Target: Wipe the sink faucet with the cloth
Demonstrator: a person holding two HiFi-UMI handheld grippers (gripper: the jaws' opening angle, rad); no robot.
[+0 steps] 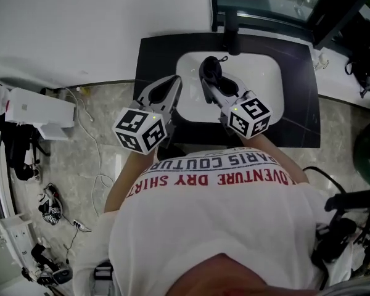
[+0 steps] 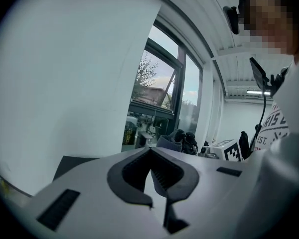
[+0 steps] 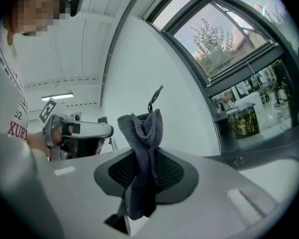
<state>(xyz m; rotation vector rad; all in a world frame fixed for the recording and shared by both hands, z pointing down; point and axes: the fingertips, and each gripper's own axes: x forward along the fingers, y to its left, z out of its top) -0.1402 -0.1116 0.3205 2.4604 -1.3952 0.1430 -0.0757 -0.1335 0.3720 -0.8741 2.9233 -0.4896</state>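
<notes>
Cloth [image 3: 145, 133], dark grey and bunched, is pinched between the jaws of the right gripper [image 3: 143, 176], with a fold standing up above them. The head view shows this gripper holding the cloth over the white sink [image 1: 265, 82], just short of the dark faucet [image 1: 232, 37] at the basin's far edge and not touching it. The left gripper [image 1: 172, 84] hangs beside it over the sink's left rim, its jaws pressed together on nothing. A dark counter [image 1: 153, 57] surrounds the sink.

White wall [image 2: 65, 83], marble floor [image 1: 105, 122] — dark-framed window [image 3: 224, 39]
</notes>
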